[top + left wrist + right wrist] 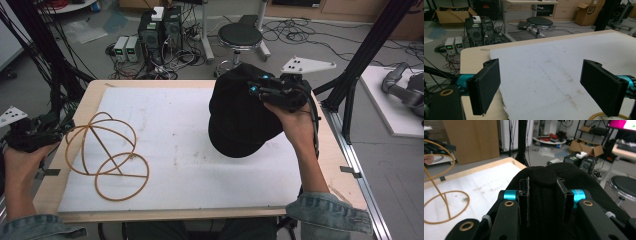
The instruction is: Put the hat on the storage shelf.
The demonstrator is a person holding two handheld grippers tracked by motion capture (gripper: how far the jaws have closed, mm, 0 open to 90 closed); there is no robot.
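Observation:
A black cap (240,120) hangs above the right half of the white mat (190,165), clear of the surface. My right gripper (257,89) is shut on the cap's crown from the right. In the right gripper view the black fabric (574,175) is bunched between the two jaws of that gripper (541,195). A golden wire hat stand (107,155) rests on the mat's left part, also seen as wire loops (439,195). My left gripper (55,129) sits at the table's left edge beside the stand, open (541,65) with nothing between its jaws; a bit of wire stand (599,115) shows low.
The wooden table (95,95) borders the mat on all sides. Behind the far edge stand a round black stool (240,36) and computer boxes with cables (160,30). A black frame post (365,55) rises at the right rear corner.

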